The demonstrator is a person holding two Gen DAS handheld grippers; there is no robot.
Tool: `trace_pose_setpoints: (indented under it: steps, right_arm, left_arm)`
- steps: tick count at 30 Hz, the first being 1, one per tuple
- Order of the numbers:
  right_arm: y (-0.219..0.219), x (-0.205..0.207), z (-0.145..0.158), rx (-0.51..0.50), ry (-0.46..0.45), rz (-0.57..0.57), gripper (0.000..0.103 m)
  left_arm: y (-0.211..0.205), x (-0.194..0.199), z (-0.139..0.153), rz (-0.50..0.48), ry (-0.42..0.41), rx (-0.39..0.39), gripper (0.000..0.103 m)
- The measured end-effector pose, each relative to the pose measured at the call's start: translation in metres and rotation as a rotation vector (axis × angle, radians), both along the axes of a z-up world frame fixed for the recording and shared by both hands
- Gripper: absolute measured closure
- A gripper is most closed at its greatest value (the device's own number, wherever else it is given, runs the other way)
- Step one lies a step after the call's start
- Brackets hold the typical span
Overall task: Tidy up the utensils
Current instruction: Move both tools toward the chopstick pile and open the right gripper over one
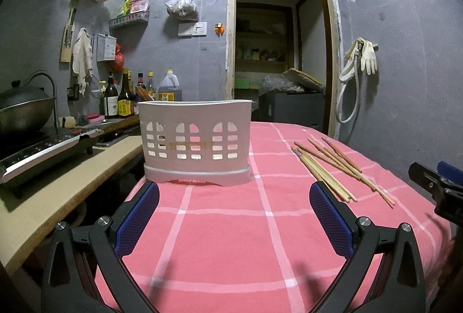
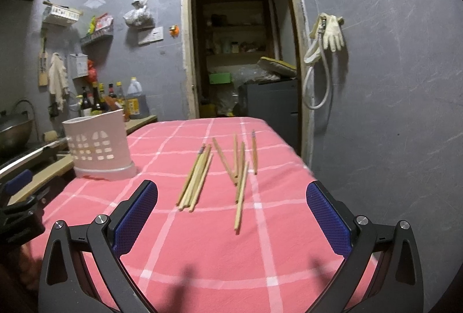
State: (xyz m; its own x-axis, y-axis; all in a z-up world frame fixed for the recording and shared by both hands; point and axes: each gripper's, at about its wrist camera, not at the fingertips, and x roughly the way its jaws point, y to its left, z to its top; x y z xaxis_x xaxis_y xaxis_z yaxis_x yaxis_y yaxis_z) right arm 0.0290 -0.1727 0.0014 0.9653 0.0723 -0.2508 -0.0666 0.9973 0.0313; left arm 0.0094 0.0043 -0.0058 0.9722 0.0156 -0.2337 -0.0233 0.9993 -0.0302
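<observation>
— Chopsticks?
— Loose on the pink checked tablecloth, toward its right edge; one tight bundle, a looser scatter just beside. Dead ahead of the right gripper, long axes running away from it toward the far edge, slightly fanned.
— Nearer arm?
— Right, clearly. Both claws spread wide, holding nothing.
— Holder?
— White slotted utensil basket, upright near the left edge, straight before the left gripper, well apart from the sticks.
</observation>
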Motion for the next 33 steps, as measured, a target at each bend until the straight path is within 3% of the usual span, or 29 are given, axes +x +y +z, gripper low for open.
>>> trace_pose_setpoints:
  steps: [14,33]
  right_arm:
    - [-0.004,0.001,0.016,-0.021,-0.003,-0.041,0.000]
    - [-0.025,0.037,0.036,-0.014,-0.021,-0.020,0.000]
  left_arm:
    - [-0.009,0.021,0.025,-0.009,0.032,-0.010,0.001]
    - [-0.040,0.070,0.048,-0.034,0.071,0.018,0.001]
